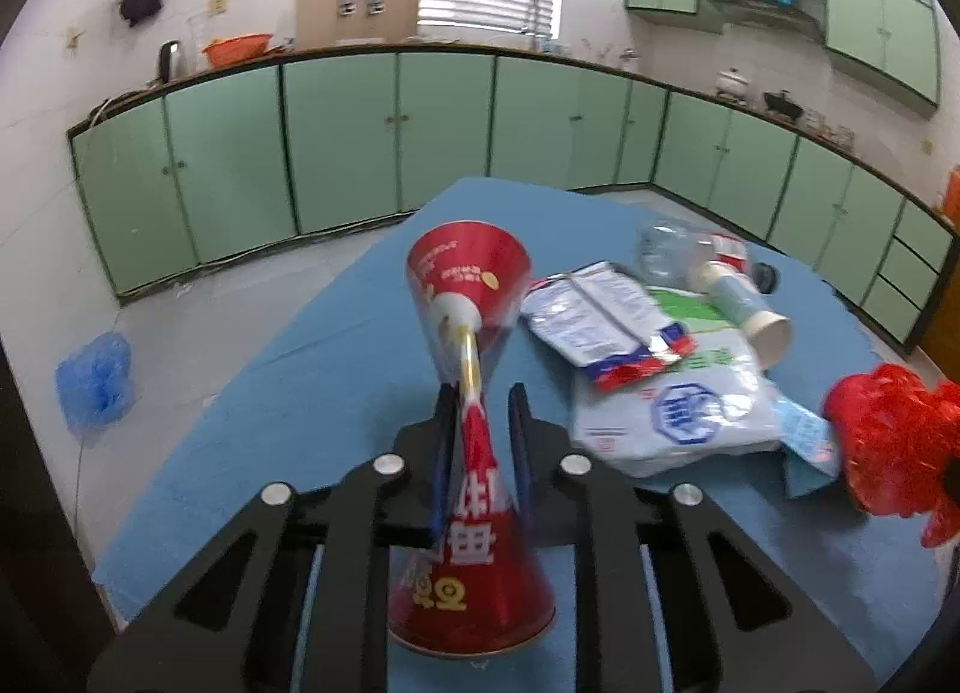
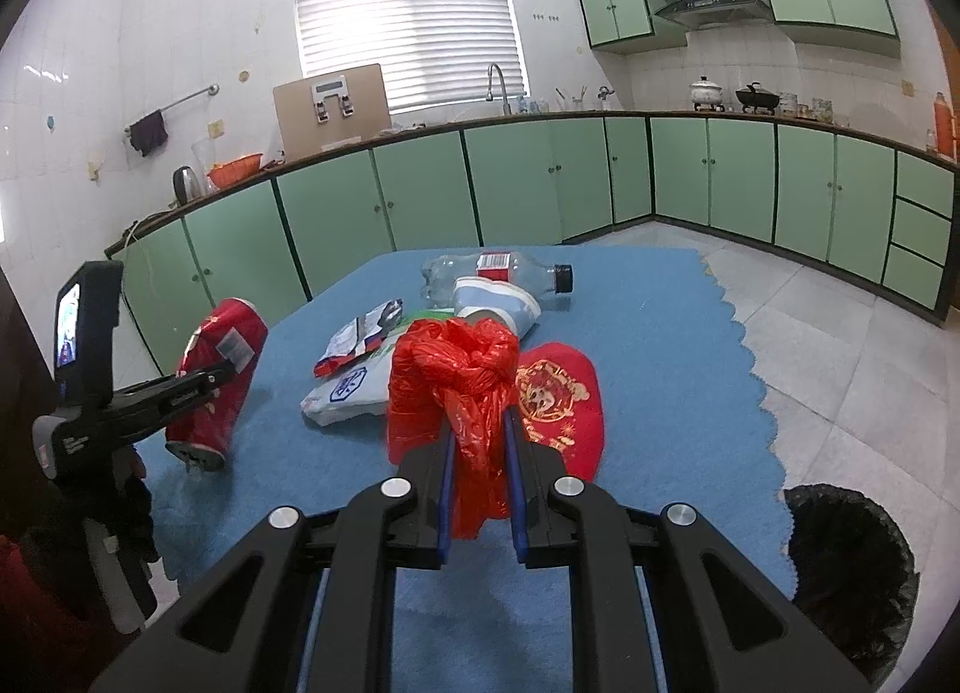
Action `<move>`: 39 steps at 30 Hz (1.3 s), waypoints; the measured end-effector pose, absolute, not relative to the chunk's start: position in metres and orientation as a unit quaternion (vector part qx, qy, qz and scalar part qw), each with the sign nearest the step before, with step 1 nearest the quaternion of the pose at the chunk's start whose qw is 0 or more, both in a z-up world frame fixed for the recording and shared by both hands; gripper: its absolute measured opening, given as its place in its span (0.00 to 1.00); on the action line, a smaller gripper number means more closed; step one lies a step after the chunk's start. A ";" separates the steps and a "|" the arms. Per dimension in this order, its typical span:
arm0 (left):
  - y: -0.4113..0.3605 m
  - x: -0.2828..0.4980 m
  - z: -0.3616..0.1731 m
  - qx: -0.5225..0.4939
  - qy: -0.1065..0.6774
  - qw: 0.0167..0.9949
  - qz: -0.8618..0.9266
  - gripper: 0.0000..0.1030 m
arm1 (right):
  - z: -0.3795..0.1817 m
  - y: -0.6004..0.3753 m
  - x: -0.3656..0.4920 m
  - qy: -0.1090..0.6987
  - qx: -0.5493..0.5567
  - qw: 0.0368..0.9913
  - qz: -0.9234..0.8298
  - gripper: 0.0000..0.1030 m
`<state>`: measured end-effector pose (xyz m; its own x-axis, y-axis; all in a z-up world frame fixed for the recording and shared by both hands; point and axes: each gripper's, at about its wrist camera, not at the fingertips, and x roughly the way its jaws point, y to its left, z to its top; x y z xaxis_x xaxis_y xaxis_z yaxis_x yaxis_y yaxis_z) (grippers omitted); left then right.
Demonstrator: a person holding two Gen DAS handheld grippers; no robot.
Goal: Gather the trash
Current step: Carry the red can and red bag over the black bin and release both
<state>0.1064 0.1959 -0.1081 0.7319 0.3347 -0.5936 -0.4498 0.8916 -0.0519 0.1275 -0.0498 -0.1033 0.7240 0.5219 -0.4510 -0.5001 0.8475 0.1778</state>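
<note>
Left wrist view. Left gripper (image 1: 480,411) fingers (image 1: 445,441) nearly closed, clenched on a crushed red can (image 1: 471,441) pinched flat at its waist; the can fills frame centre, one flared end far, one near. Blue bench (image 1: 300,393) beneath. Right of centre: white printed bag (image 1: 678,405), a silver snack wrapper (image 1: 594,315) lying on it, a paper cup (image 1: 744,309) on its side, a clear plastic bottle (image 1: 678,249) behind the cup. Red plastic bag (image 1: 888,441) at right edge.

Right wrist view. Right gripper (image 2: 480,435) fingers (image 2: 516,453) narrowed, grasping the knotted red plastic bag (image 2: 456,381) at frame centre, above the bench (image 2: 660,363). Flat red packet (image 2: 564,399) lies just behind it. Left gripper (image 2: 204,381) at left, holding the can (image 2: 222,369) off the bench. Bin with black liner (image 2: 846,561) at lower right on the floor; contents cannot be made out.
</note>
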 end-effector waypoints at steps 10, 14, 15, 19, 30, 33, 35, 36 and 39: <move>0.149 0.115 -0.089 -0.081 0.282 0.946 0.136 0.12 | -0.086 -0.069 0.126 0.224 0.039 0.939 0.258 0.14; 0.125 0.118 -0.077 -0.072 0.270 0.954 0.105 0.12 | -0.080 -0.078 0.127 0.216 0.046 0.943 0.249 0.14; 0.119 0.120 -0.073 -0.071 0.266 0.956 0.096 0.12 | -0.079 -0.081 0.127 0.214 0.048 0.944 0.246 0.14; 0.093 0.128 -0.062 -0.064 0.254 0.963 0.065 0.12 | -0.070 -0.098 0.127 0.203 0.058 0.950 0.230 0.14; 0.006 0.156 -0.047 -0.043 0.224 0.973 -0.039 0.12 | -0.051 -0.172 0.129 0.185 0.075 0.970 0.140 0.14; -0.023 0.163 -0.047 -0.036 0.220 0.972 -0.071 0.12 | -0.052 -0.196 0.130 0.186 0.077 0.973 0.109 0.14; -0.042 0.169 -0.048 -0.030 0.219 0.971 -0.095 0.12 | -0.053 -0.213 0.132 0.187 0.079 0.975 0.090 0.14; -0.053 0.172 -0.050 -0.027 0.219 0.970 -0.107 0.12 | -0.055 -0.222 0.133 0.188 0.081 0.976 0.078 0.14; -0.082 0.179 -0.055 -0.021 0.219 0.965 -0.142 0.12 | -0.061 -0.248 0.133 0.194 0.084 0.976 0.048 0.14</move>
<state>0.1794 -0.0820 -0.0551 0.8639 -0.2829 -0.4166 0.2641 0.9589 -0.1034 0.1329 -0.2477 -0.0614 0.9205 0.1264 -0.3697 -0.0611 0.9812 0.1832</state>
